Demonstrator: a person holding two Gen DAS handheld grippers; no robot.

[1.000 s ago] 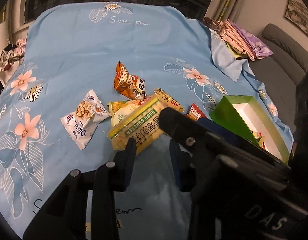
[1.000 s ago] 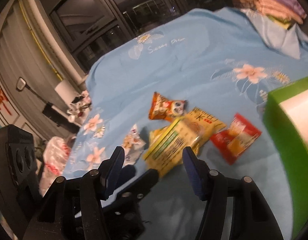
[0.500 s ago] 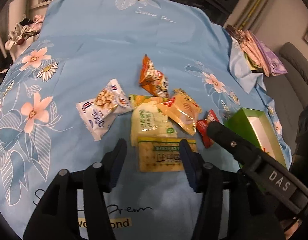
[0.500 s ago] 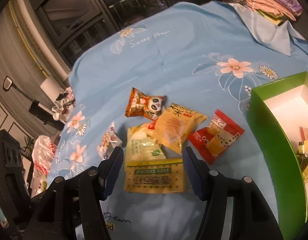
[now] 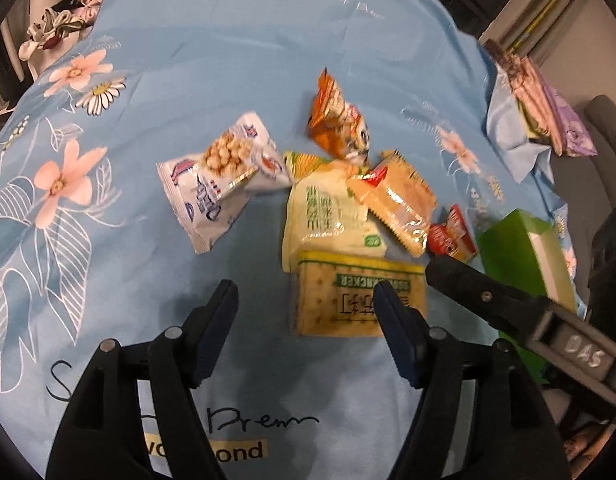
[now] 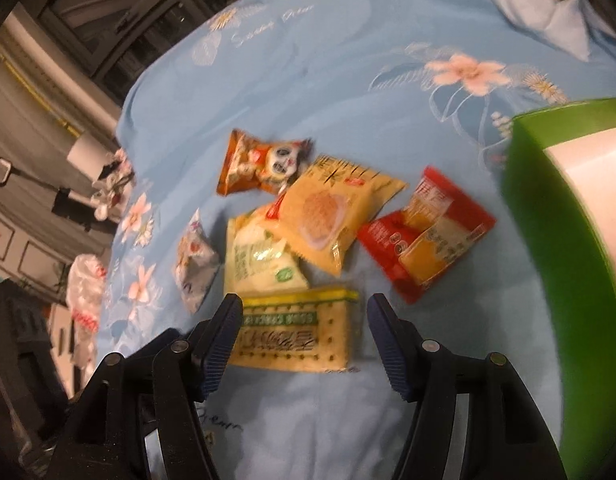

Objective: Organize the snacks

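Two fisheye views, each mounted on a hand-held gripper and looking steeply down along its two fingers at a blue floral cloth [image 5: 228, 60]. The left view sits close above the cracker packet [image 5: 348, 300], to its left; the right view is centred over that packet [image 6: 296, 328]. Both share the snack pile and the green box [image 6: 556, 240].

Bare blue cloth [image 5: 236, 80] lies open left and beyond — snack pile [image 5: 348, 208] and green box [image 6: 548, 208] crowd the right.
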